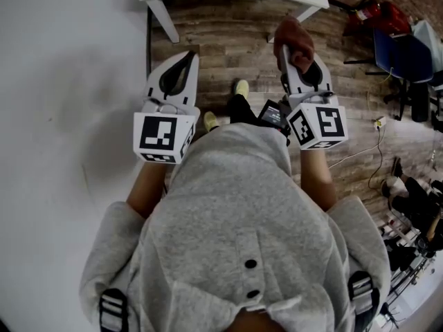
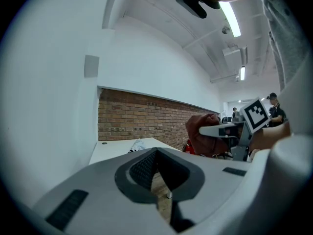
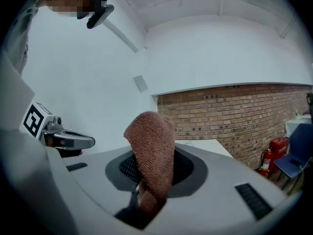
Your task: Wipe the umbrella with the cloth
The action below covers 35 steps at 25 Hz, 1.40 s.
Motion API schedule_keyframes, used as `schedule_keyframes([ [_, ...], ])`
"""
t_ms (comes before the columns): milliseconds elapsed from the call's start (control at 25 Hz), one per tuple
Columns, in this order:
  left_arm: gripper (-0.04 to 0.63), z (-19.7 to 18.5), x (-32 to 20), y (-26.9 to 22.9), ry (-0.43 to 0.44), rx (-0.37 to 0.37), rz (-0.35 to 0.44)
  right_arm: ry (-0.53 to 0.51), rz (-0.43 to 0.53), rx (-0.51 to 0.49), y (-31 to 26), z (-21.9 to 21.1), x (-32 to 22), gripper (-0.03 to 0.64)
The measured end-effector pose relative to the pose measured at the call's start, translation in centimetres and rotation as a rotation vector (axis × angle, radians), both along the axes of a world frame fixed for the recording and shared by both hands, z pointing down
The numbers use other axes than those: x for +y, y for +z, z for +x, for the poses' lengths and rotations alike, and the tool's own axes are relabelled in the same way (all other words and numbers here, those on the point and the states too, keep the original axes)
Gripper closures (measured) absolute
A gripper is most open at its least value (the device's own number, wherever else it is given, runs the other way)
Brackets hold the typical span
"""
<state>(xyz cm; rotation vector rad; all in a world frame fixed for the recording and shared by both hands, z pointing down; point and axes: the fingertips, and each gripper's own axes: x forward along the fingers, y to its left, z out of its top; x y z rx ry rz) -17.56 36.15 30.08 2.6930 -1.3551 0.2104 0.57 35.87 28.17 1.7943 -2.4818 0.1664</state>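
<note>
The brown terry cloth [image 3: 151,151] stands up from the right gripper [image 3: 143,199], whose jaws are clamped on its lower end; the loose upper fold leans toward 1 o'clock. In the head view the same cloth is only a dark bunch at the gripper's tip, at 1 o'clock from the person's grey hoodie [image 1: 235,234]. The left gripper [image 1: 185,64] sits at 11 o'clock, its jaws pressed together with nothing between them, which its own view confirms. That view alone shows a pale crumpled thing [image 2: 137,145] on the white table [image 2: 117,153], too small to name. The right gripper view alone shows a red fire extinguisher [image 3: 268,161] and a blue chair [image 3: 298,155] at 4 o'clock, below the brick wall [image 3: 234,116]. From the head, the table's edge runs across 12 o'clock, wood floor [image 1: 228,47] lies between it and the yellow-green shoes [image 1: 241,87], a white wall [image 1: 62,81] fills 9 o'clock just beside the left gripper, and cables and gear crowd 3 o'clock
</note>
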Motion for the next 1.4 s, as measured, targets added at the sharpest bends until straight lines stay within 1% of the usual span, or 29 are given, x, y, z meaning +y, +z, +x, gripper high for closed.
schedule_keyframes([
  [160, 0.58, 0.4, -1.1, 0.7, 0.002, -0.006, 0.009, 0.003, -0.002, -0.01, 1.1, 0.4, -1.2, 0.514],
  [400, 0.58, 0.5, -2.9, 0.1, -0.02, -0.009, 0.021, 0.005, 0.019, -0.01, 0.4, 1.2, -3.1, 0.514],
  [680, 0.58, 1.0, -6.9, 0.3, -0.033, -0.021, 0.027, 0.002, 0.029, -0.003, 0.3, 2.0, -6.8, 0.514],
  [1040, 0.58, 2.2, -12.7, 0.9, -0.041, -0.04, 0.007, 0.032, 0.002, -0.005, 1.1, 4.7, -11.8, 0.514],
  [1400, 0.58, 3.4, -19.1, 3.3, -0.048, -0.049, -0.032, 0.009, -0.035, 0.001, 3.3, 5.4, -18.4, 0.514],
])
